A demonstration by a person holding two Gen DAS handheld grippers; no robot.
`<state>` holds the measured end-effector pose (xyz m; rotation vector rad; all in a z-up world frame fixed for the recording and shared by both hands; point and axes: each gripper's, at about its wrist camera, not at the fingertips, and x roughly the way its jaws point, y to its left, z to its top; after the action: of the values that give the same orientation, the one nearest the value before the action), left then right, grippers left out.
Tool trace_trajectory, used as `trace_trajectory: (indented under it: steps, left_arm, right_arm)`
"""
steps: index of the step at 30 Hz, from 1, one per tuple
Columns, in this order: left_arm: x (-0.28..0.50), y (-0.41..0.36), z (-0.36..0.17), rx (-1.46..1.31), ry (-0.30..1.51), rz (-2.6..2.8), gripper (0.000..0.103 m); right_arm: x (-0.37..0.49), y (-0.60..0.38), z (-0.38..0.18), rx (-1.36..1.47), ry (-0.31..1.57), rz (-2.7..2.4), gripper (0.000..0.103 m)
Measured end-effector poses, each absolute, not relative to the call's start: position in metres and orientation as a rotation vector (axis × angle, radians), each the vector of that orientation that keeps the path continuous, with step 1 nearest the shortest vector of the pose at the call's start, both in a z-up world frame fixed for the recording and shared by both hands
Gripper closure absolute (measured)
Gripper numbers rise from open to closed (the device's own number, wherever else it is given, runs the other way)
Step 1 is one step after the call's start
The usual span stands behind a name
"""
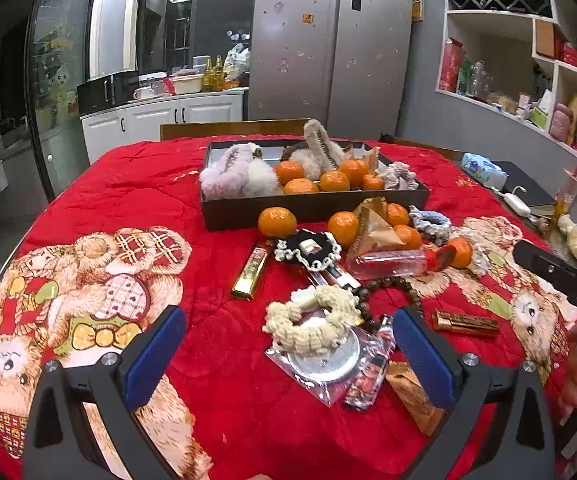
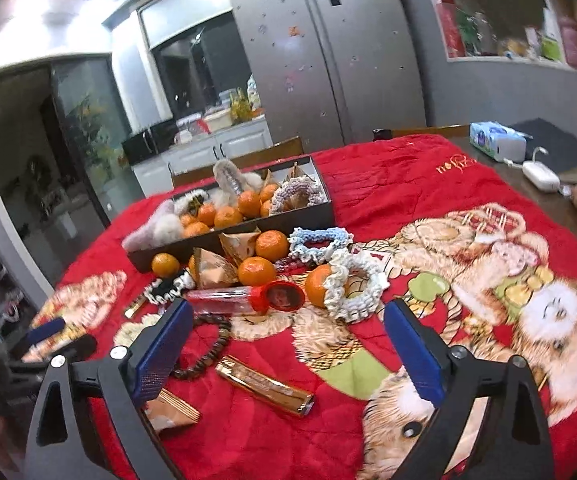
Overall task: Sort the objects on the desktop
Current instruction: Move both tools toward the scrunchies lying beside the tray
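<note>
**Inspector:** State of the tools, please.

**Onlooker:** Both spread wide, nothing between the pads. The left gripper (image 1: 288, 354) hangs tilted down over the cream braided scrunchie (image 1: 312, 322), which lies on a clear plastic packet (image 1: 320, 368). The right gripper (image 2: 288, 354) hangs over a gold bar-shaped wrapper (image 2: 264, 384) and touches nothing.

**Inspector:** Where are the items to be sorted?

**Onlooker:** In two lots. The dark tray (image 1: 312, 208) at the far side of the red blanket (image 1: 216, 264) already holds tangerines, fluffy scrunchies and a lavender one. Loose on the blanket just in front of it are more tangerines (image 1: 277, 222), paper pyramid packets (image 1: 372, 228), a blue-and-white scrunchie (image 2: 320, 242), a red-capped bottle (image 2: 244, 298) on its side, a bead bracelet (image 2: 204, 350) and a second gold bar (image 1: 250, 274).

**Inspector:** Why the wide jaws?

**Onlooker:** My reading: each tool is readied for a pick, opened enough to straddle a bulky soft thing or a flat bar.

**Inspector:** Progress?

**Onlooker:** Partway, I judge. The tray is filling, yet the pile before it is dense.

**Inspector:** Risks?

**Onlooker:** Lifting the scrunchie may drag the packet beneath; tangerines may roll.
</note>
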<state>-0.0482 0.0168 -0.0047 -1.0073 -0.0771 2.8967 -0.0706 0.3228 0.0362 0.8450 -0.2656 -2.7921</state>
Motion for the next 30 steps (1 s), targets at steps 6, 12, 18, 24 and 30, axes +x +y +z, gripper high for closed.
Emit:
trace_trajectory:
  steps: [6,12,18,24,30]
  left_arm:
    - [-0.072,0.013,-0.015,-1.125,-0.095,2.873,0.000]
    - [-0.093,0.007,-0.025,-1.189,-0.066,2.881,0.000]
    - [-0.112,0.007,-0.043,-1.272,-0.076,2.818,0.000]
    - [-0.120,0.007,-0.048,-1.272,-0.074,2.795,0.000]
    - [-0.120,-0.003,-0.054,-1.305,-0.165,2.764,0.000]
  right_arm:
    - [-0.085,0.329,0.037,0.864,-0.254,-2.782,0.015]
    - [-0.107,0.332,0.029,0.935,-0.241,-2.769,0.021]
    - [-0.127,0.336,0.013,0.994,-0.290,-2.768,0.021]
    - [-0.137,0.334,-0.001,1.081,-0.279,-2.740,0.029]
    - [-0.141,0.335,-0.007,1.134,-0.285,-2.740,0.036]
